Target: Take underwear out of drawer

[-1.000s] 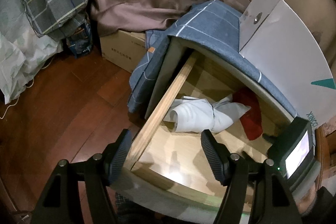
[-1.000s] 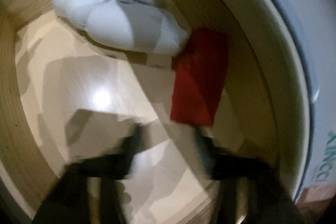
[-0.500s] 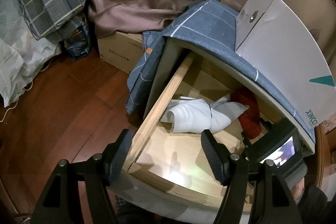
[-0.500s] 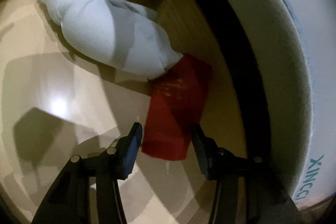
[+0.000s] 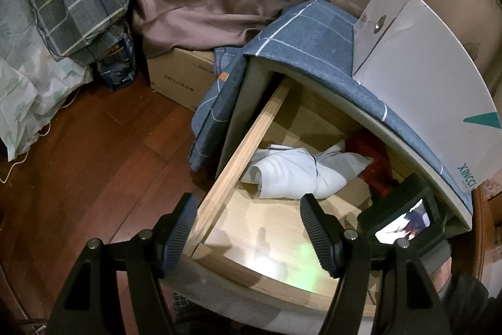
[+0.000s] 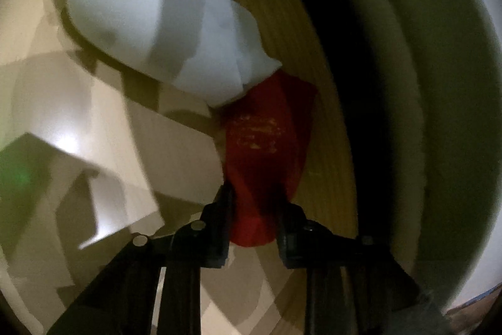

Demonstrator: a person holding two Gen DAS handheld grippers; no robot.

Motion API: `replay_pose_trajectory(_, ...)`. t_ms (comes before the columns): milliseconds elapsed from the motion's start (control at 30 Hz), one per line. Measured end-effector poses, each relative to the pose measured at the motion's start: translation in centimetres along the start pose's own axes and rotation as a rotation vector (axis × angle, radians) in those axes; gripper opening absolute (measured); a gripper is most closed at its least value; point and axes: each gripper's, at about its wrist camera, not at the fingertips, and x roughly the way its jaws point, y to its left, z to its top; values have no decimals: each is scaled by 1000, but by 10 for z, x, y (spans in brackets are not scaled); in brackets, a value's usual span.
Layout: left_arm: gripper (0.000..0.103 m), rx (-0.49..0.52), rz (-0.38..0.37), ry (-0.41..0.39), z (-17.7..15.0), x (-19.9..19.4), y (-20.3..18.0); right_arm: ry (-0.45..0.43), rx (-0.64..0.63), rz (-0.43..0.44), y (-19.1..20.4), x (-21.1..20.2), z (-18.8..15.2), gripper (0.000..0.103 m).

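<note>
Two garments lie in the open drawer [image 5: 238, 153]: a white bundle [image 6: 163, 30] ahead of the right gripper [image 6: 253, 209], and red underwear [image 6: 266, 146], pinched between its closed jaws but not yet lifted out. Only the left view shows the left gripper [image 5: 244, 231] open, empty, over the drawer's corner.

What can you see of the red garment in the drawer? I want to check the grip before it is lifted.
The red garment is soft, folded cloth with a faint pale print on top. It lies on the wooden drawer floor near the back wall, its far end tucked under the white garment. The right gripper has shut on its near end, bunching the cloth between the pads.
</note>
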Motion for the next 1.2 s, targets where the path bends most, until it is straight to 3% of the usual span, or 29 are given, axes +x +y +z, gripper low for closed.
replay_pose_trajectory(67, 70, 0, 1, -1, 0, 0, 0, 16, 18, 31, -5, 2, 3, 21)
replay_pose_trajectory(100, 70, 0, 1, -1, 0, 0, 0, 21, 12, 34, -18, 2, -12, 21)
replay_pose_trajectory(233, 70, 1, 2, -1, 0, 0, 1, 34, -15, 74, -27, 9, 0, 20)
replay_pose_trajectory(267, 70, 0, 2, 0, 0, 0, 1, 42, -18, 88, -36, 7, -16, 20)
replay_pose_trajectory(667, 70, 18, 3, 0, 1, -1, -2, 246, 87, 445, -69, -19, -2, 20)
replay_pose_trajectory(833, 70, 27, 3, -3, 0, -1, -5, 360, 209, 589, -79, -31, -15, 20)
replay_pose_trajectory(1033, 70, 70, 16, -9, -2, -2, -13, 509, 453, 780, -96, -27, -41, 20)
replay_pose_trajectory(1200, 70, 94, 22, 3, -2, 0, -19, 631, 629, 862, -109, -18, -61, 20)
